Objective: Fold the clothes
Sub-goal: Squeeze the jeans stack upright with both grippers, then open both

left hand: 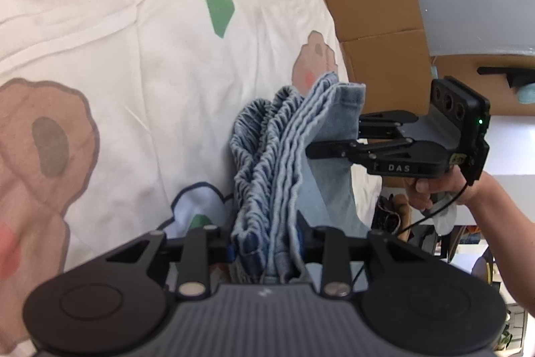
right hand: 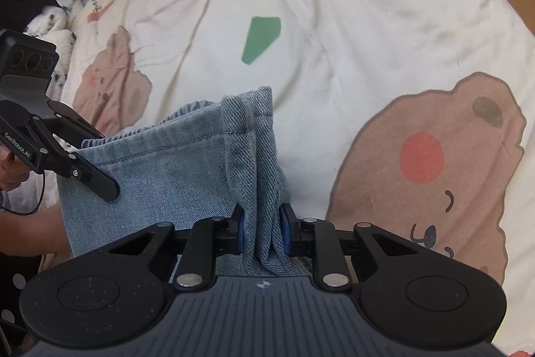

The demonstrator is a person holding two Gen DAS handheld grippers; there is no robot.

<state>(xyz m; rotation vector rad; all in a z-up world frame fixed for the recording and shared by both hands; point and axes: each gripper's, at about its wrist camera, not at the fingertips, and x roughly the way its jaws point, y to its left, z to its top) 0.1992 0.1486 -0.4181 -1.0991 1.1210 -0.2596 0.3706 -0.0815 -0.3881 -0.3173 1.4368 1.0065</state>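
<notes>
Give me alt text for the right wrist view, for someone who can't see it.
The right gripper is shut on a bunched edge of light blue denim clothing, and the left gripper clamps its gathered edge at the left. Behind lies a cream bedsheet printed with brown bears and green shapes.

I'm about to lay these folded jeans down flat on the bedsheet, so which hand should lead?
Probably the right. The right tongs pinch the hem edge of the jeans above open bedsheet. The left tongs clamp the bunched waistband, a bulkier end.
</notes>
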